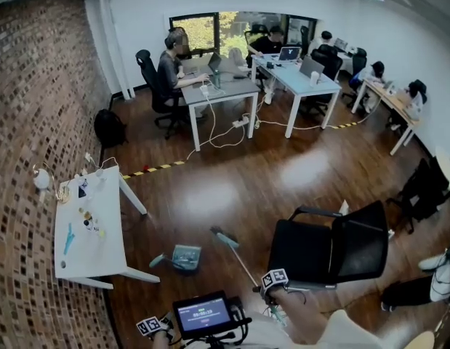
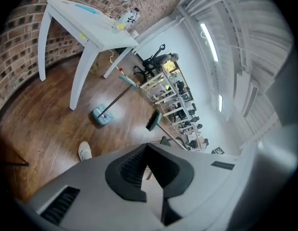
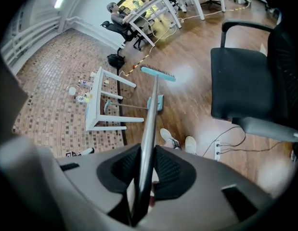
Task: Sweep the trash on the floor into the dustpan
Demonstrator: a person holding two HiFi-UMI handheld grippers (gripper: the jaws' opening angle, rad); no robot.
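Now clamped on the broom (image 3: 150,114) handle with the right gripper (image 3: 146,172), brush head out ahead near the teal dustpan (image 1: 186,256) lying on the floor (image 1: 232,187); left gripper (image 2: 149,170) pressed together, empty. Black office chair (image 1: 330,249) rightward, white tabletop (image 1: 86,231) leftward.

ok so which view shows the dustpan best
Head view: the dustpan lies unobstructed, seen from above, pan and handle both visible. In the right gripper view the broom handle crosses it; the left gripper view shows it small and distant.
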